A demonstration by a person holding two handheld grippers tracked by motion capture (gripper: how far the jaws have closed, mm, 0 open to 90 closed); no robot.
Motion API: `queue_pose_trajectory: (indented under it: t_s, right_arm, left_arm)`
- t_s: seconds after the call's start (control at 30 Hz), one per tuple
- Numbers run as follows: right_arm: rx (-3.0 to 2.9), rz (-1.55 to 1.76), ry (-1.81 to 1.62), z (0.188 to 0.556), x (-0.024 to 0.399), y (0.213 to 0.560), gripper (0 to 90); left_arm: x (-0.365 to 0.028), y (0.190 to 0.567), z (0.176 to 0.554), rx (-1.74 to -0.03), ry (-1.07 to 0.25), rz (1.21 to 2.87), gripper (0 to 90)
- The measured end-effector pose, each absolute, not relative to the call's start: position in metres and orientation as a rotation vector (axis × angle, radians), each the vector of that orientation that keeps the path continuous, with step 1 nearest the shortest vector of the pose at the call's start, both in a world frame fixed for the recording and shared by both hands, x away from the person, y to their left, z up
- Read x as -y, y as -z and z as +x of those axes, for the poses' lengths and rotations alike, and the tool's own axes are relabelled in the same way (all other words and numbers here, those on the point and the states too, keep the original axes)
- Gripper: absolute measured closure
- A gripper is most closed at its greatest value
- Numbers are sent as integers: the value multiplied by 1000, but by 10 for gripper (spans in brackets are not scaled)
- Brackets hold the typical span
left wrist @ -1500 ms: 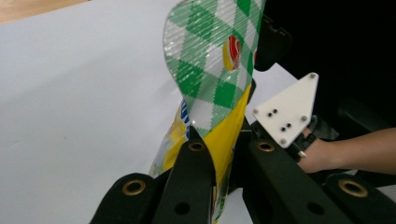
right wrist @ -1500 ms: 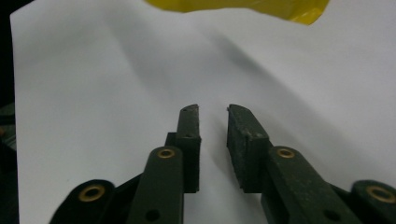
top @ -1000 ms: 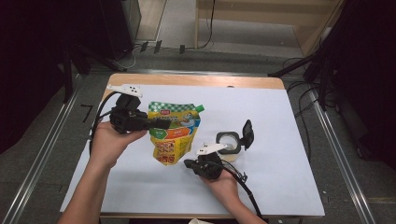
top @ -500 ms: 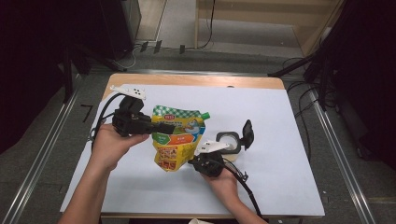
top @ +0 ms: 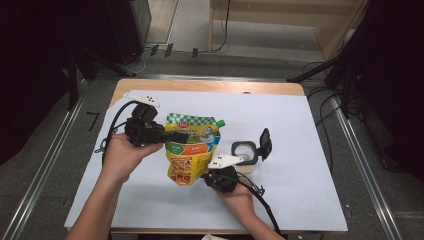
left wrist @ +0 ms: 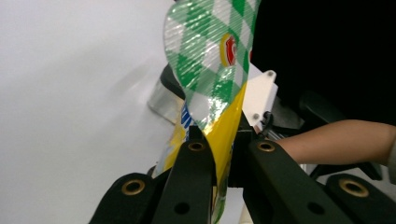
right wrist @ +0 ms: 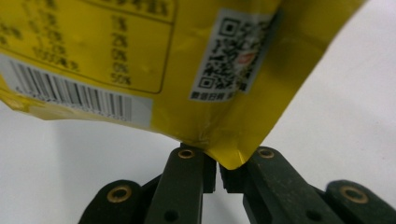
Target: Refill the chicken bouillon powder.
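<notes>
A: What sits nearest the tabletop's (top: pixel 300 130) front edge?

B: The right claw (top: pixel 212 176), held in a hand close to that edge. Its jaws are pressed together on the bottom corner of the yellow pouch (top: pixel 192 147). In the right gripper view the right claw (right wrist: pixel 218 173) bites the pouch's (right wrist: pixel 154 65) lower corner, with the barcode and a square code printed above it.

A: Where is the pouch itself?

B: It hangs between the two claws, lifted off the white surface, about the middle of the tabletop and somewhat toward the front. Its green checked top points to the far edge, its yellow bottom to the front.

A: And the left claw?

B: The left claw (top: pixel 172 136) comes in from the left side and pinches the pouch's left edge below the checked band. In the left gripper view the left claw (left wrist: pixel 229 154) is clamped on the film, and the pouch (left wrist: pixel 215 70) rises above it.

A: Anything farther back?

B: A small clear container (top: pixel 245 152) with a black flip lid (top: pixel 264 142) standing open, just right of the pouch. Beyond it the white surface runs to the wooden far edge.
</notes>
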State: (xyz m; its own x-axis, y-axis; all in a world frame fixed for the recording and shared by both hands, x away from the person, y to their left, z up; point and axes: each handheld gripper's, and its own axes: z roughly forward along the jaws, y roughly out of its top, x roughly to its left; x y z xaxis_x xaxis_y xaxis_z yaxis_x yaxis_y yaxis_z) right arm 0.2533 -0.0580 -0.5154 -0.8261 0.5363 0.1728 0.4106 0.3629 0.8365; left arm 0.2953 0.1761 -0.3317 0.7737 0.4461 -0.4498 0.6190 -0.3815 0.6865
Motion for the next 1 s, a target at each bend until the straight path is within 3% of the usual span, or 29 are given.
queue_pose_trajectory:
  t_s: [0.37, 0.9, 1.0]
  right_arm:
    - [-2512, 849, -1489, 250, 59, 512, 863]
    - [-2549, 803, -1484, 242, 54, 508, 817]
    - [-2552, 791, -1499, 241, 54, 503, 817]
  left_arm:
    - [-171, 335, 295, -830, 138, 2066, 870]
    - [-159, 344, 298, -847, 125, 2087, 830]
    - [-154, 349, 299, -842, 131, 2094, 788]
